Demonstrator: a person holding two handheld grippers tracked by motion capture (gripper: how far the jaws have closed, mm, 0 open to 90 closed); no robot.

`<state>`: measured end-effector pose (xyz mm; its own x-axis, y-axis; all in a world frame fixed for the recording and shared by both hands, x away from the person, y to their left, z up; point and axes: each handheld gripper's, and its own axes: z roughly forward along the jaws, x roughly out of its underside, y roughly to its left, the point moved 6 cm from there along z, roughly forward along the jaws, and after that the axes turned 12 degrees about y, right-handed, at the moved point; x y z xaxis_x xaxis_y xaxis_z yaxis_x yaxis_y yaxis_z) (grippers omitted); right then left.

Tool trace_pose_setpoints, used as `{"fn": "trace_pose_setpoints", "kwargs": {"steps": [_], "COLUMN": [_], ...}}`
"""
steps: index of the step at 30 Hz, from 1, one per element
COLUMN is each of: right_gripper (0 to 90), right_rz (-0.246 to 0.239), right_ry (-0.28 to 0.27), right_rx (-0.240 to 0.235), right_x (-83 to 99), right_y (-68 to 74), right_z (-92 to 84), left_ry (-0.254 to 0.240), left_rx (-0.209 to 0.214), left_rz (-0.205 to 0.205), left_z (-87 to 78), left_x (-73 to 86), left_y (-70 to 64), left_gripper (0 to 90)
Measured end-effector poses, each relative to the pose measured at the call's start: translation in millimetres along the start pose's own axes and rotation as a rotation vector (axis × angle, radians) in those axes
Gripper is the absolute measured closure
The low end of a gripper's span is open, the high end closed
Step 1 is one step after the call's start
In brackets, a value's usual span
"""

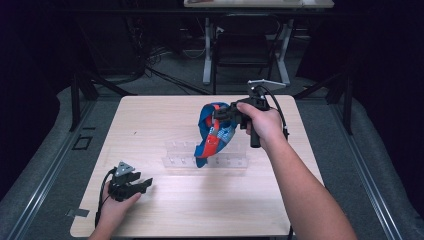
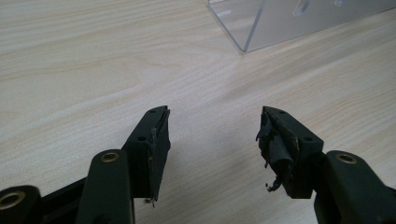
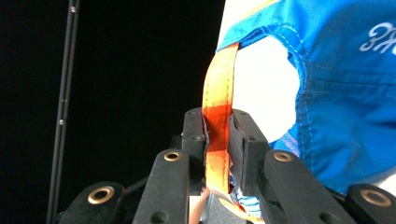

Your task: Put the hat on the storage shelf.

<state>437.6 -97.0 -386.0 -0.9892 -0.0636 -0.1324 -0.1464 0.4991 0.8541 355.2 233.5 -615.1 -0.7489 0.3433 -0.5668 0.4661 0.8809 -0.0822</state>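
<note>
A blue and red cap (image 1: 212,131) hangs above the clear acrylic rack (image 1: 175,161) in the middle of the table. My right gripper (image 1: 220,116) is shut on the cap's orange back strap (image 3: 218,116); in the right gripper view the strap is pinched between the two black pads, with the blue cap (image 3: 345,93) hanging to the right. My left gripper (image 1: 145,184) rests low at the table's front left, held by a hand. Its jaws stand wide apart over bare wood in the left gripper view, left gripper (image 2: 212,140) holding nothing.
The wooden table (image 1: 150,120) has bare room on its left half and front. A corner of the clear rack (image 2: 261,23) lies ahead of the left gripper. Beyond the table stand a dark chair (image 1: 242,45) and desk legs. The right forearm (image 1: 305,190) crosses the table's right side.
</note>
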Motion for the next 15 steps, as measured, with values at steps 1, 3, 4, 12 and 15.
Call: {"fn": "trace_pose_setpoints", "kwargs": {"steps": [1,3,4,12,15], "right_gripper": [77.4,77.4,77.4,77.3,77.3], "right_rz": [0.002,0.001,0.004,0.009,0.014], "right_ry": [0.005,0.008,0.012,0.031,0.022], "right_rx": [0.001,0.001,0.006,0.024,0.018], "right_x": [0.2,0.6,1.0,2.7,2.1], "right_y": [-0.2,-2.0,-3.3,-13.8,-13.0], "right_z": [0.3,1.9,3.1,10.8,10.8], "left_ry": [0.0,-0.001,0.002,0.006,0.002], "left_rx": [0.0,0.0,0.001,0.003,-0.001], "left_rz": [0.0,-0.001,0.0,0.002,0.0], "left_z": [-0.1,0.0,-0.1,-0.5,0.1], "left_x": [0.0,0.0,0.1,0.2,0.1], "left_y": [0.0,0.1,0.0,0.4,0.2], "left_gripper": [43.1,43.1,43.2,43.2,43.1]}}
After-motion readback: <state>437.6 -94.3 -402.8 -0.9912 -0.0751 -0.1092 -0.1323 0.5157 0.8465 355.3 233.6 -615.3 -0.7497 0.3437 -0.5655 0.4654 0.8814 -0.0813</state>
